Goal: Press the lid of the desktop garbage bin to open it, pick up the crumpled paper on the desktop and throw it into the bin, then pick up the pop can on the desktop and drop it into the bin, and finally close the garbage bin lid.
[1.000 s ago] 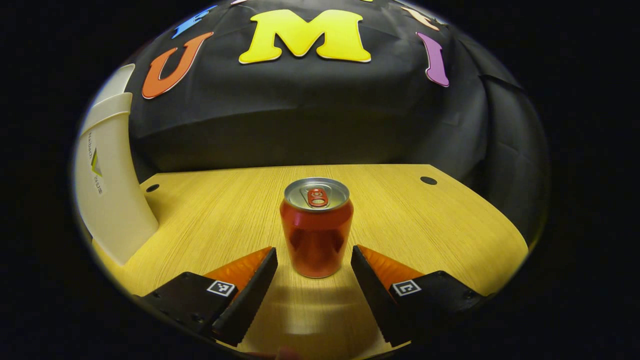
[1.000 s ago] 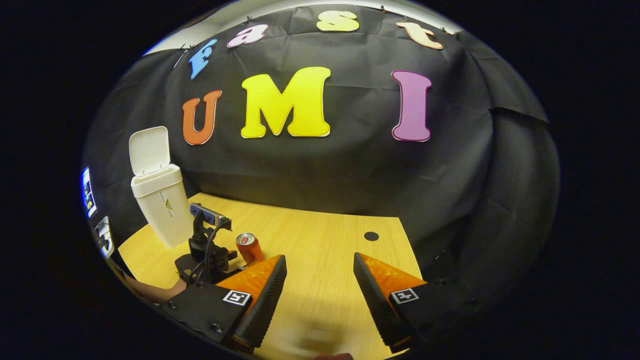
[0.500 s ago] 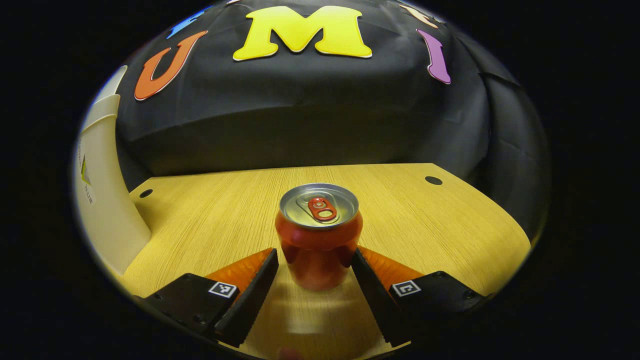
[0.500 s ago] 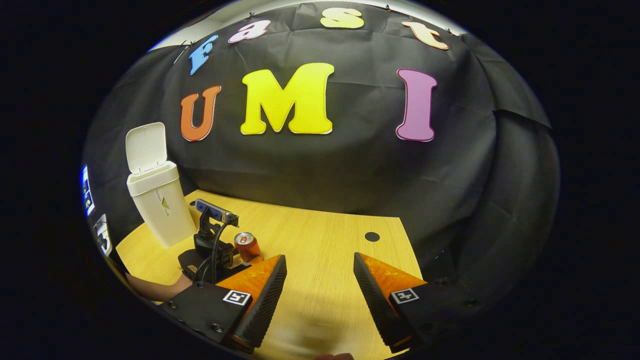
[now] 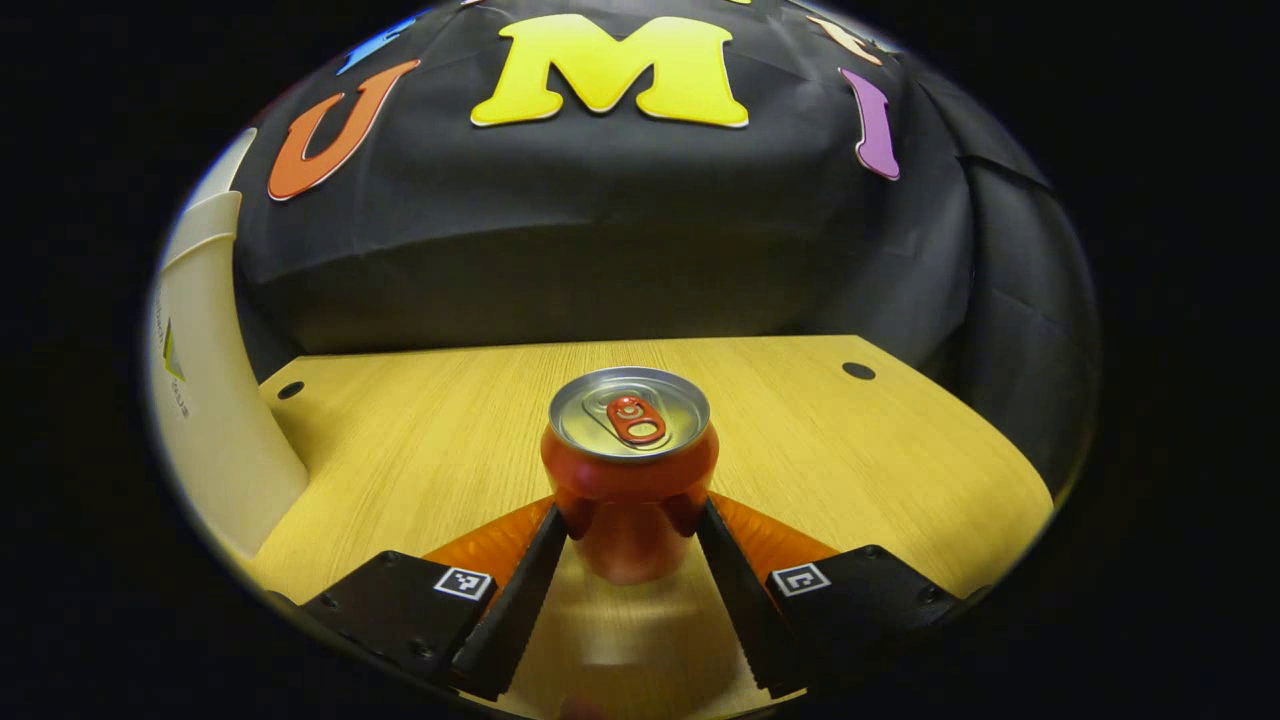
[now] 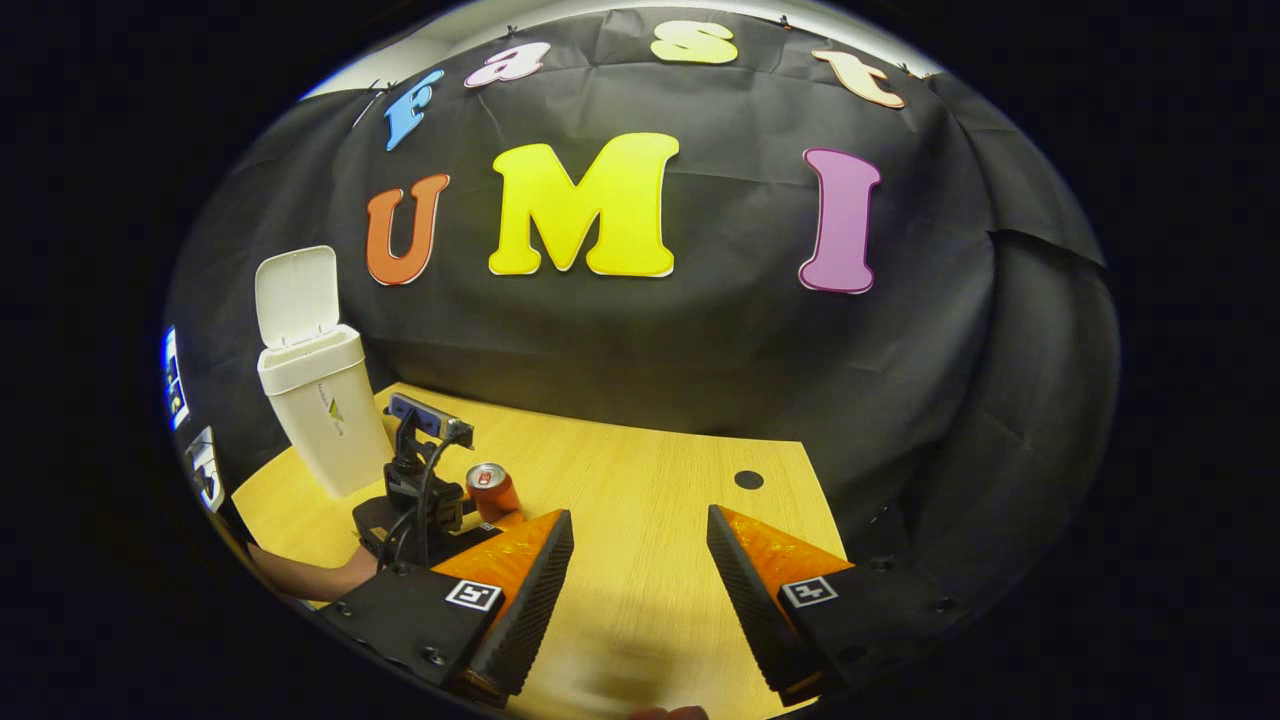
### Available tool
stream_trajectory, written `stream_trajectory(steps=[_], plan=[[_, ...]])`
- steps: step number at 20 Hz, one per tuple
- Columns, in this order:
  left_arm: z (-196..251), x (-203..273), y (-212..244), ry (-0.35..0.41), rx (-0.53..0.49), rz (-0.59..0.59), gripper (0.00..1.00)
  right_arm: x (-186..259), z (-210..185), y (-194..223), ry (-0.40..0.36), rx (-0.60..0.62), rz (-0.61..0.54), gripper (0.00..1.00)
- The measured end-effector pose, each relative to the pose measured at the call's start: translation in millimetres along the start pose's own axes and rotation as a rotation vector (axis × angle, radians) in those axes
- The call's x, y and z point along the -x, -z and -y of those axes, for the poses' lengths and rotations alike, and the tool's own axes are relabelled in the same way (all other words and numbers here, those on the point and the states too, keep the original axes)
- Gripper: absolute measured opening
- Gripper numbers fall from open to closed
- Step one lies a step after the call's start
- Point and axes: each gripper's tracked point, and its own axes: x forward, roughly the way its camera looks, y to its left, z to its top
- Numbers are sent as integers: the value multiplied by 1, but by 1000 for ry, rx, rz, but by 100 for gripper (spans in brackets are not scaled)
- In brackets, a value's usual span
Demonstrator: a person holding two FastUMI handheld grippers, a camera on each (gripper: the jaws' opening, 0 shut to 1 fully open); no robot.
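We've got the pop can [image 5: 630, 470] upright between our left claw [image 5: 630, 545] fingers, garbage bin [image 5: 200, 390] off left on the desktop [image 5: 850, 450].

Tongs [image 5: 630, 545] clamp the pop can [image 5: 630, 470] — upright on desk [image 5: 850, 460].

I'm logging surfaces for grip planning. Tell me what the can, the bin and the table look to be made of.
Can: metal, probably aluminium, with a glossy red side and a bare silvery top with a pull tab.
Bin: looks like matte cream plastic, smooth moulded walls, hinged lid standing open.
Table: pale wood grain with straight fine lines; veneer or laminate, can't tell which.
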Motion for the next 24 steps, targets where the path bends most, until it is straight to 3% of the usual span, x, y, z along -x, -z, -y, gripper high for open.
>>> stream_trajectory(steps=[5, 11, 16, 24], plan=[[-28, 45, -42, -27, 24, 57, 86, 11, -29, -15, -35, -1, 56, 84], [-75, 113, -93, -110, 52, 117, 86, 23, -77, -30, -93, -34, 112, 86], [-133, 159, -154, -208, 32, 220, 85, 26, -111, -49, -143, -34, 153, 86], [-256, 194, -226, -406, 89, 279, 85, 22, -152, -57, -201, -26, 153, 84]])
